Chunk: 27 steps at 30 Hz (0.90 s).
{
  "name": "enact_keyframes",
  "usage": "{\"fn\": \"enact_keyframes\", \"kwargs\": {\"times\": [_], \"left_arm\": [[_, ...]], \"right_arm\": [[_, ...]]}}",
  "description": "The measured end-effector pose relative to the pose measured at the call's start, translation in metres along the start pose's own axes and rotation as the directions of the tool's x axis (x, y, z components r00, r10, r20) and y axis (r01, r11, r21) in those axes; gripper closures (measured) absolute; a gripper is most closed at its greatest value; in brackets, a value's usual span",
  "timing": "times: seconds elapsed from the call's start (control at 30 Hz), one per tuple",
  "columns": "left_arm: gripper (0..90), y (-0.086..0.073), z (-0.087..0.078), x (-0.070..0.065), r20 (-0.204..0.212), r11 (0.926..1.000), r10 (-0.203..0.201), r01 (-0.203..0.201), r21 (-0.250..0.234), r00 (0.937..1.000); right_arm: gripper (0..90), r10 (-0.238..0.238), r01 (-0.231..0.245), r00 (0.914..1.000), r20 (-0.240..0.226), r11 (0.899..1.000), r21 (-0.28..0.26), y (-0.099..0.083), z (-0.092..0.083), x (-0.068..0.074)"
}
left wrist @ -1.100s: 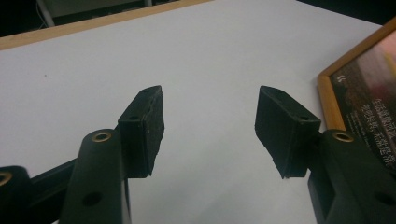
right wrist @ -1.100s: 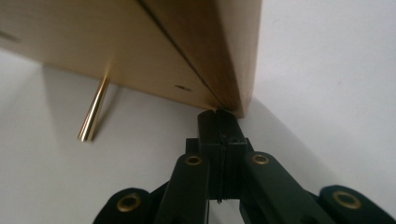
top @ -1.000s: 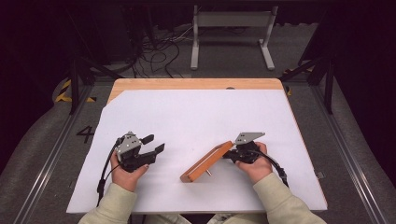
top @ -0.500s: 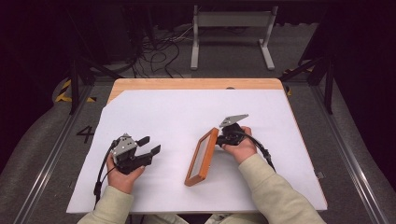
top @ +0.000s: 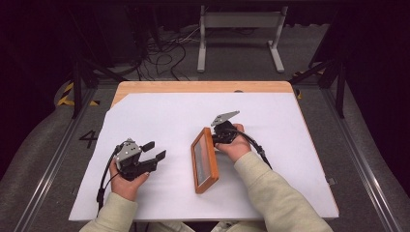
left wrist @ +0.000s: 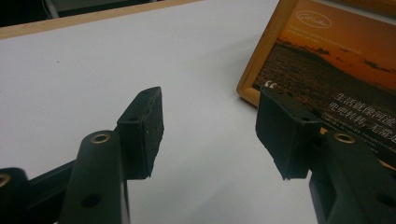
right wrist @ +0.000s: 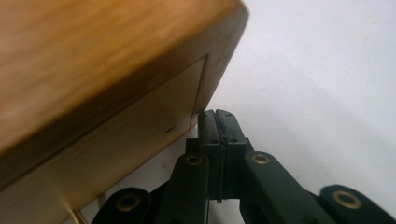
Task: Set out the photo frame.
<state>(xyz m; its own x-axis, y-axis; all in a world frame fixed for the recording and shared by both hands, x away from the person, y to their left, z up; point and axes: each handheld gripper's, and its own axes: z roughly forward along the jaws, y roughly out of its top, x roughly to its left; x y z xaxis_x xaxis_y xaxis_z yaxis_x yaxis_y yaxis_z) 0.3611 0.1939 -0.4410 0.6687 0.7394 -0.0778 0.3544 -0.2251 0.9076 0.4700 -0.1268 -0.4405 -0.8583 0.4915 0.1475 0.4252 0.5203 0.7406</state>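
Right now a wooden picture frame (top: 205,159) stands tilted on its edge on the white counter (top: 290,145), near the middle, between the person's two hands. In the high view its glass front faces left, toward the left hand-held gripper (top: 153,151), and its long side runs from the near edge of the counter away from the person. The right hand-held gripper (top: 216,137) sits just behind the frame's far upper corner, at its back side, with the person's right hand (top: 234,145) wrapped around the gripper body.

Seen from the right gripper view, the right hand-held gripper (right wrist: 218,122) has its two black jaws pressed flat together with nothing between them, their tips just under the frame's wooden corner, beside the pale backing board (right wrist: 116,154). Whether the tips actually touch the wood cannot be told.

The left hand-held gripper rests low over the counter, well apart from the frame, held in the left hand (top: 126,180). Its jaws stand wide apart and empty, pointing toward the frame. The left gripper view shows the frame's picture (left wrist: 336,70), an orange sunset scene with lines of white text, beyond the right-hand jaw.
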Motion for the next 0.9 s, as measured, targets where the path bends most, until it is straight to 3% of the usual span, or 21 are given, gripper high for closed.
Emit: {"fn": "enact_keyframes", "kwargs": {"times": [0.07,0.17,0.3,0.37,0.43,0.6,0.83,0.9], "left_arm": [[42.3,0.0,0.0,0.0,0.001,1.0,0.0,0.0,0.0,1.0],[42.3,0.0,0.0,0.0,0.002,1.0,0.0,0.0,-0.002,1.0],[42.0,0.0,0.0,0.001,0.0,1.0,-0.001,0.001,-0.006,1.0],[41.9,0.001,-0.001,0.0,-0.002,0.9999,-0.009,0.009,-0.005,1.0],[41.9,0.001,-0.001,0.0,-0.005,0.9999,-0.011,0.011,0.0,0.9999],[41.7,0.002,-0.001,-0.001,-0.004,1.0,-0.003,0.004,0.006,1.0],[41.4,0.002,-0.001,0.0,-0.005,0.9999,-0.005,0.005,0.011,1.0],[41.3,0.002,-0.001,0.0,-0.005,0.9999,-0.005,0.005,0.013,1.0]], "right_arm": [[90.0,0.004,-0.004,1.0,-0.001,1.0,0.0,0.0,0.0,-0.001],[88.8,-0.015,0.014,0.9989,0.044,1.0,0.013,0.0,-0.008,0.0],[83.0,0.027,-0.028,0.9967,0.077,1.0,0.013,-0.001,-0.021,0.0],[77.4,0.037,-0.039,0.9935,0.108,0.999,0.008,-0.001,-0.034,0.001],[73.1,0.06,-0.06,0.9921,0.11,0.998,-0.001,-0.001,-0.043,0.003],[53.2,0.096,-0.101,0.9836,0.153,0.994,0.029,0.002,-0.07,0.008],[46.3,0.095,-0.099,0.9824,0.161,0.995,0.017,0.008,-0.095,0.02],[44.2,0.074,-0.08,0.9827,0.169,0.996,0.028,0.012,-0.104,0.03]]}}
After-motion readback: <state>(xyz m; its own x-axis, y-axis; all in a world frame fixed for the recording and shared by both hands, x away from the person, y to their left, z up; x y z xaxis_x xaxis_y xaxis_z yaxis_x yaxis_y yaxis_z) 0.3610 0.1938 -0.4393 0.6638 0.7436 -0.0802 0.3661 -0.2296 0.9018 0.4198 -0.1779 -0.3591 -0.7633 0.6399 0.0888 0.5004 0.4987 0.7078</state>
